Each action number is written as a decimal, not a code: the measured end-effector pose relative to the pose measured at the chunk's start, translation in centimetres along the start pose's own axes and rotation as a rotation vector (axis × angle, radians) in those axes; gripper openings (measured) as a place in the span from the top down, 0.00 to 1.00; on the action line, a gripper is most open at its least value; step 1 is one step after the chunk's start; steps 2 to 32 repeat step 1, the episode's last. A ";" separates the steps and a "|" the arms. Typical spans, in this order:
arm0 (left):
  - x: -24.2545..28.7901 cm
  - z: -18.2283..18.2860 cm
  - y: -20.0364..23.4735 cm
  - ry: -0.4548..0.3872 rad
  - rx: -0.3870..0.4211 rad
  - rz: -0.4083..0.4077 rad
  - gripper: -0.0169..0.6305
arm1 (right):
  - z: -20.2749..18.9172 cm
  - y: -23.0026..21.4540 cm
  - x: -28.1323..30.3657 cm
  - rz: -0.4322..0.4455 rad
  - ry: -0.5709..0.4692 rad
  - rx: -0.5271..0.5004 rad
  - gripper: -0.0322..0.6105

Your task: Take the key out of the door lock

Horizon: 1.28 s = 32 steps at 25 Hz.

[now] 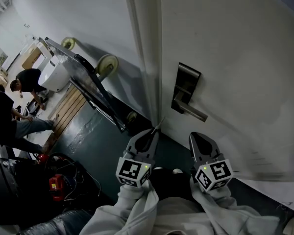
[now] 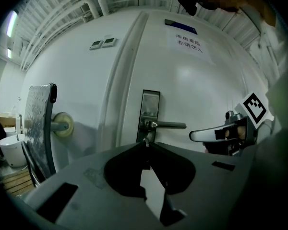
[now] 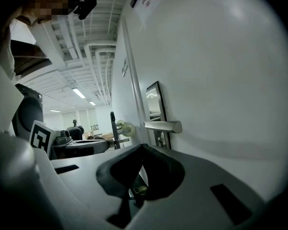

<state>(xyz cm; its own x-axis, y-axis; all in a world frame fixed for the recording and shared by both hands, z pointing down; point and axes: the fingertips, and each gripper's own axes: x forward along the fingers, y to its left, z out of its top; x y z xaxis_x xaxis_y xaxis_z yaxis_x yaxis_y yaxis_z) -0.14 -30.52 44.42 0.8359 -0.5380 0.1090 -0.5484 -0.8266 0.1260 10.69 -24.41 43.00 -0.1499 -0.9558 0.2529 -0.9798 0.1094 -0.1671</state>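
Observation:
The door lock plate with its lever handle sits on the white door. My left gripper hovers below and left of the lock, away from the door, shut on a thin silver key. In the left gripper view the key tip pokes out between the closed jaws, under the lock plate and the handle. My right gripper is beside it on the right, below the handle, shut with nothing in it. In its own view the lever handle is just ahead.
A metal platform cart with pale wheels leans against the wall left of the door. Beyond it lie a wooden pallet and a white tub, where people crouch. A red tool lies on the dark floor.

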 end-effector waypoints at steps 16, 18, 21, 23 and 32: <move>0.0 0.0 0.0 0.001 0.000 -0.001 0.93 | 0.0 0.0 0.0 0.001 0.000 0.000 0.87; 0.0 0.0 0.0 0.001 0.000 -0.001 0.93 | 0.0 0.0 0.0 0.001 0.000 0.000 0.87; 0.0 0.0 0.0 0.001 0.000 -0.001 0.93 | 0.0 0.0 0.0 0.001 0.000 0.000 0.87; 0.0 0.0 0.0 0.001 0.000 -0.001 0.93 | 0.0 0.0 0.0 0.001 0.000 0.000 0.87; 0.0 0.0 0.0 0.001 0.000 -0.001 0.93 | 0.0 0.0 0.0 0.001 0.000 0.000 0.87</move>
